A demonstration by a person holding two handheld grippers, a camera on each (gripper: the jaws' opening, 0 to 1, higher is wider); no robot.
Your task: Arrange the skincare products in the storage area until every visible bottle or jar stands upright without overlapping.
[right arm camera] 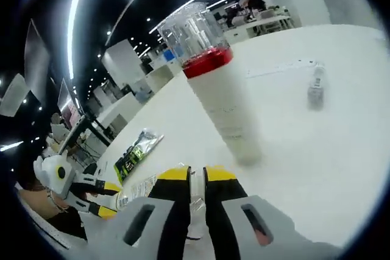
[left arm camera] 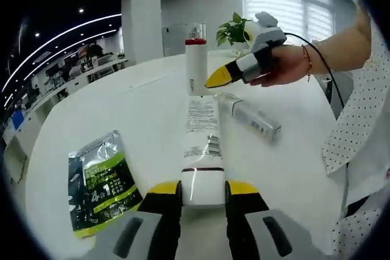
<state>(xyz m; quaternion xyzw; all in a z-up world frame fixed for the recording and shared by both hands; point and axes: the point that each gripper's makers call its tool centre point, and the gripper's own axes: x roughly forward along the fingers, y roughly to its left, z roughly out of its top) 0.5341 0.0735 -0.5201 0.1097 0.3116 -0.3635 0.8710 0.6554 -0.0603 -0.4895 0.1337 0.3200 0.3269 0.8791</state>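
While left gripper [left arm camera: 203, 192] clamps lying tube [left arm camera: 202, 150], right gripper [right arm camera: 196, 176] near-closed, empty, beside upright bottle [right arm camera: 219, 95].

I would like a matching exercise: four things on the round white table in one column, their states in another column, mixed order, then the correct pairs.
Things:
1. white bottle with red band and clear cap
2. white tube with printed label
3. silver tube
4. dark and green sachet

States:
A. lying flat, untouched
B. standing upright
C. lying between the left gripper jaws
D. lying beside the upright bottle, near the right gripper

Pairs: 1-B, 2-C, 3-D, 4-A
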